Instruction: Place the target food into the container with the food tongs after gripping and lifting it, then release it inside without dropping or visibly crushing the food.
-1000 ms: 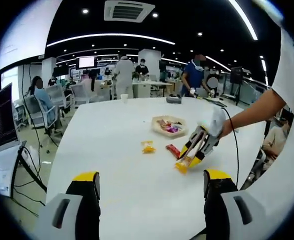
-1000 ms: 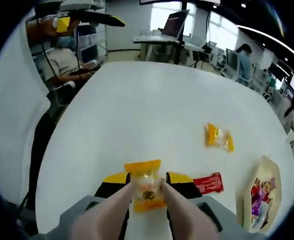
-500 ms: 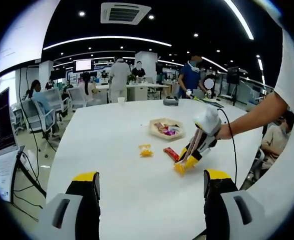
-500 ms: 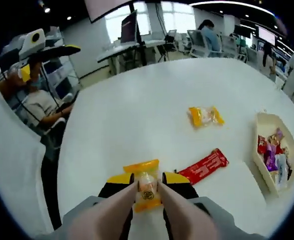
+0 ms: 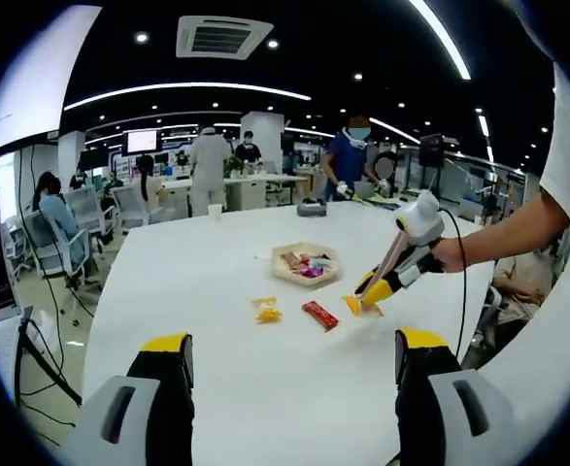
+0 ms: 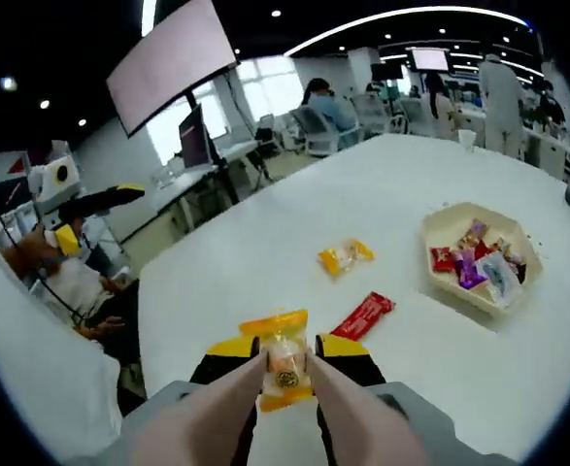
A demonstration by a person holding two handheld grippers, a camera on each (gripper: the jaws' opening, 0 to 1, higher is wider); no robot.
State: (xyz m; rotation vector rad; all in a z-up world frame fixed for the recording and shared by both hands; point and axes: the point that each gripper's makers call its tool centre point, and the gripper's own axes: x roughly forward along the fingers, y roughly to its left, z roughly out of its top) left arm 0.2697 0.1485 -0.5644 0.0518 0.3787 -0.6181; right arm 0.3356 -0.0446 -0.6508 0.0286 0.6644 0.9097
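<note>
Right gripper (image 6: 285, 361): its pink food tongs (image 6: 348, 413) are clamped on a small yellow-wrapped snack packet (image 6: 283, 359), held clear above the white round worktop (image 6: 265, 262). In the left gripper view the same right gripper (image 5: 374, 291) carries the packet (image 5: 352, 304) just off the surface, near the worktop's right edge. Left gripper (image 5: 294, 374): jaws wide apart, holding nothing, hovering at the worktop's near edge.

Beige hexagonal tray (image 6: 438, 243), already holding assorted wrapped sweets, sits toward the worktop's far side in the left gripper view, where the tray (image 5: 283, 276) lies beyond the packet. A red wrapped bar (image 6: 362, 315) and a second yellow packet (image 6: 347, 256) lie on the worktop between the held packet and the tray.

Handling, as a judgement: the packet looks light, with a crinkly, probably slippery film wrapper around a firmer centre. The tongs pinch it across the middle, over the contents, which seems the surest hold; light pressure should suffice. Too hard a squeeze might crush the contents; too slack, and the film could slide out during the carry to the tray.
</note>
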